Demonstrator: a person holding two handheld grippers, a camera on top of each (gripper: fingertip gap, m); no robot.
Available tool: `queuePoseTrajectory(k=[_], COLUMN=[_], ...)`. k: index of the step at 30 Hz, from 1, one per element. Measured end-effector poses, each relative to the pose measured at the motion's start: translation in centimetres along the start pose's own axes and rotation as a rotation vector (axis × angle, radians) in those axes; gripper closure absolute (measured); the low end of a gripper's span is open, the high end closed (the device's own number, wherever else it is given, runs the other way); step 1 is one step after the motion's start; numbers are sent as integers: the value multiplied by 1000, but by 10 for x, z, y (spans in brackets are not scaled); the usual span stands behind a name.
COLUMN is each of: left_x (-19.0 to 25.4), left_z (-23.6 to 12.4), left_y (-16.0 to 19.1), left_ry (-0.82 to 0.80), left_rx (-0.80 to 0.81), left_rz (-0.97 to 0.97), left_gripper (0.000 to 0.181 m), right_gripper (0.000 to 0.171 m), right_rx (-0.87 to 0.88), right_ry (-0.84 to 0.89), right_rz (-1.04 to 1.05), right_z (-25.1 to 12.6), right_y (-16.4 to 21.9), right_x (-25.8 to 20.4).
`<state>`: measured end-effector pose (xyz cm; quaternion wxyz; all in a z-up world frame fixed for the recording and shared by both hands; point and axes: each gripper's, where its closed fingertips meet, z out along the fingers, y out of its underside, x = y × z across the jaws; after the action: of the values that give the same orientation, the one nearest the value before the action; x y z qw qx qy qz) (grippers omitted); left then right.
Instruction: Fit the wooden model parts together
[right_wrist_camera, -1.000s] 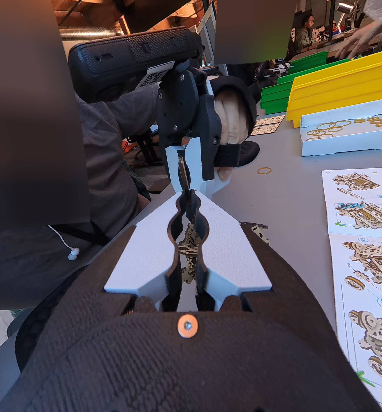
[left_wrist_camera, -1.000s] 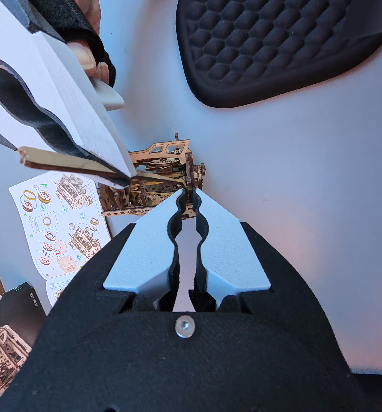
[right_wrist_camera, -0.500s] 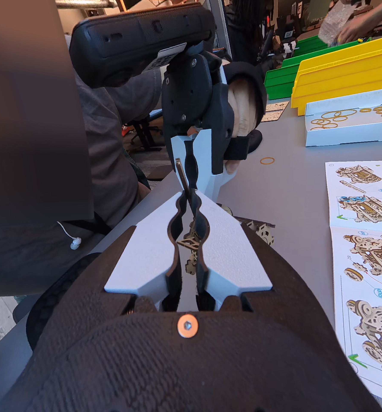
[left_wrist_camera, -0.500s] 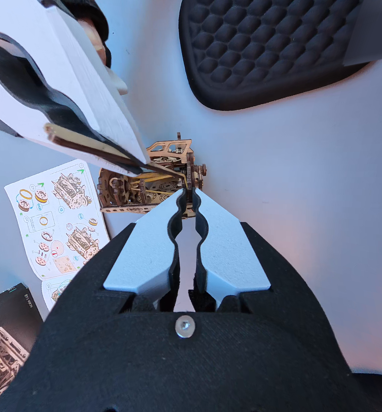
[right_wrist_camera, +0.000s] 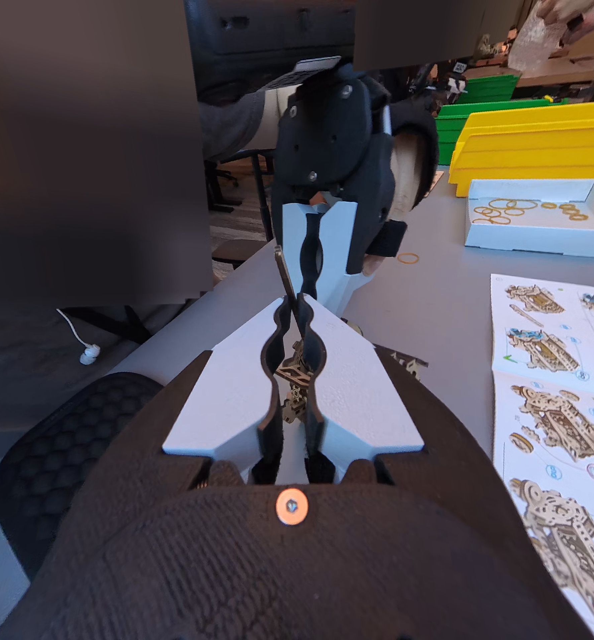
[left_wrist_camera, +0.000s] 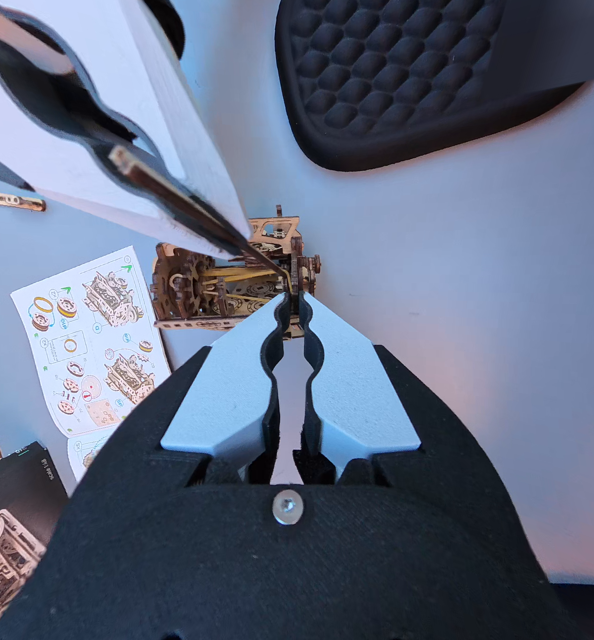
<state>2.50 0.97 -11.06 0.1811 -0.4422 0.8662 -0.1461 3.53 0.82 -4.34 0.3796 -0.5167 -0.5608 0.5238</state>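
While both grippers work at one end: the wooden model (left_wrist_camera: 226,291) sits on the grey table (left_wrist_camera: 461,311), between the instruction sheet (left_wrist_camera: 87,339) and the black honeycomb pad (left_wrist_camera: 409,69).
Step in hand: seating a thin wooden strip (left_wrist_camera: 191,207) into the model's end, by my reading.
How to do it well: keep the strip in line with its slot, press along its length rather than sideways, and let the other gripper brace the frame so nothing twists; the yellow rubber bands (left_wrist_camera: 240,277) strung inside look easy to snag.
Left gripper (left_wrist_camera: 292,294): fingers nearly together, clamped on an upright end plate of the model.
Right gripper (right_wrist_camera: 292,296): tips pinched on the strip, which sticks out past them at a slant; the lower end reaches the model near the left gripper's hold.
Seating: whether the strip's tip is already in a slot cannot be told.
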Motion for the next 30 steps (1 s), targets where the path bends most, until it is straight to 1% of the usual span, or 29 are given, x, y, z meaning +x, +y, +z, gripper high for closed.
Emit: queuePoseTrajectory(k=[7,10,13,17,24,30], left_x=[2,2,2,1,4,6], left_z=[0,-1,-1,-1,-2,-2], left_y=[2,2,2,1,4,3], left_ry=[10,13,17,35,32,31], left_rx=[3,11,27,55,89,100], left_rz=[-5,11,34,4,12,46], left_gripper=[179,179,179,179,179,179], right_gripper=[170,170,169,169,170,171], right_rx=[-87,-118,-146,-172,-288,-338], right_ry=[69,140,153,145,171,184], right_rz=[-233,-378,-434,-456,-656,-736], right_z=[7,8,11,13,25,25], right_y=[5,7,9,11,17,17], right_x=[-15,-19,-23,-25,-33,-31])
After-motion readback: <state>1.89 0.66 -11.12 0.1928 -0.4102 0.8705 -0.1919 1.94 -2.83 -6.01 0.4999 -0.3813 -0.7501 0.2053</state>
